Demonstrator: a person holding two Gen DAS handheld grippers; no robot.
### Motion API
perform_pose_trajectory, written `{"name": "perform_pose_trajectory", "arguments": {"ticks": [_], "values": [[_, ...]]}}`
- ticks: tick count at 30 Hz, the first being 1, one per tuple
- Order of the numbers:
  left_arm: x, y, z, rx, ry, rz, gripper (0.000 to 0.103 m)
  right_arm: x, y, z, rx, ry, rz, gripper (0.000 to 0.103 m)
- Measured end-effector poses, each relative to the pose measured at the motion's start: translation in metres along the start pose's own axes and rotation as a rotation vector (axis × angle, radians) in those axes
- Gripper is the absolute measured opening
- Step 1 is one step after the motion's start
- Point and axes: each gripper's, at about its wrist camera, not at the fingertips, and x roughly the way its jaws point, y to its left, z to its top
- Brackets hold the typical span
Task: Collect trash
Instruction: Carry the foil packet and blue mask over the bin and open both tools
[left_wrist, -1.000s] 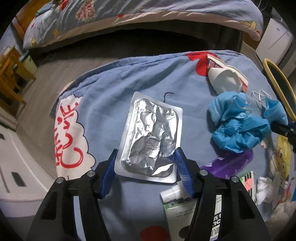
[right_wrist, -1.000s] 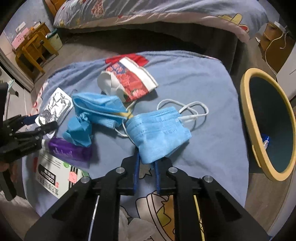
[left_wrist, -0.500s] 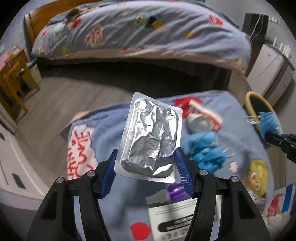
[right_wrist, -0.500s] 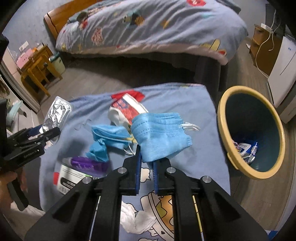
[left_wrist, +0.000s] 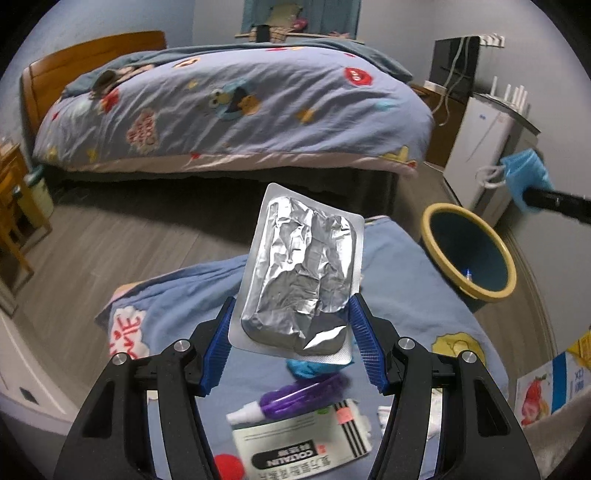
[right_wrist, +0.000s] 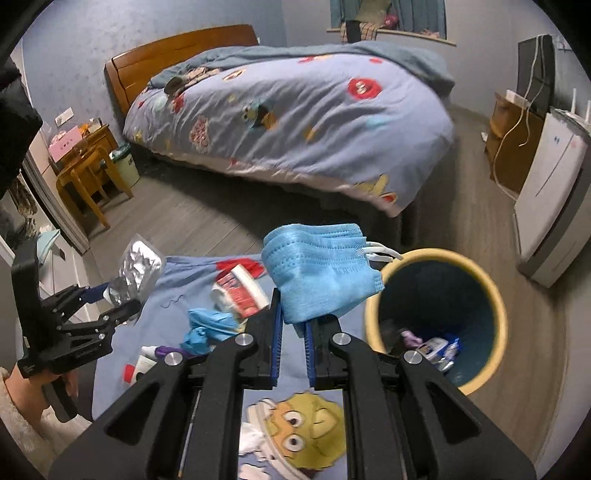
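My left gripper (left_wrist: 291, 325) is shut on a silver foil blister pack (left_wrist: 303, 273) and holds it up above the blue blanket (left_wrist: 406, 280). The pack also shows in the right wrist view (right_wrist: 138, 269). My right gripper (right_wrist: 293, 310) is shut on a blue face mask (right_wrist: 317, 277), held in the air just left of the yellow-rimmed trash bin (right_wrist: 436, 321). The mask (left_wrist: 524, 173) and bin (left_wrist: 469, 254) also show at the right of the left wrist view. The bin holds several bits of trash.
On the blanket lie a purple tube (left_wrist: 306, 395), a white carton (left_wrist: 299, 439), crumpled blue gloves (right_wrist: 210, 325), a red-and-white wrapper (right_wrist: 240, 291) and tissue (right_wrist: 251, 443). A bed (right_wrist: 295, 110) stands behind, a white appliance (right_wrist: 550, 206) at right.
Both grippers have risen from the blanket with their loads. The right gripper has carried the mask toward the bin; the left has lifted the foil pack well above the blanket.
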Motion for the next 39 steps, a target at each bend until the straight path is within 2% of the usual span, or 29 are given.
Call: {"name": "perform_pose_trajectory", "arguments": {"ticks": [3,8,14,20,25,29,35,39], "values": [[0.002,-0.008,0.002,0.011,0.004,-0.015,0.062,0.005,-0.019,-0.006,0.063,0.013,0.016,0.010],[0.005,-0.029,0.006,0.044,-0.005,-0.037,0.062,0.013,-0.038,-0.008,0.080,0.023,0.012,0.010],[0.011,-0.069,-0.001,0.145,0.007,-0.057,0.062,0.027,-0.087,-0.010,0.185,0.045,-0.018,0.010],[0.022,-0.111,-0.005,0.184,0.045,-0.128,0.062,0.035,-0.142,-0.017,0.298,0.058,-0.066,0.010],[0.034,-0.153,0.003,0.218,0.057,-0.185,0.062,0.043,-0.168,-0.027,0.321,0.082,-0.095,0.010],[0.049,-0.180,0.012,0.229,0.064,-0.219,0.062,0.046,-0.187,-0.035,0.354,0.087,-0.097,0.010],[0.084,-0.214,0.028,0.273,0.096,-0.227,0.062,0.061,-0.218,-0.051,0.440,0.124,-0.098,0.010],[0.108,-0.229,0.039,0.282,0.119,-0.221,0.062,0.074,-0.226,-0.058,0.470,0.159,-0.097,0.010]]}}
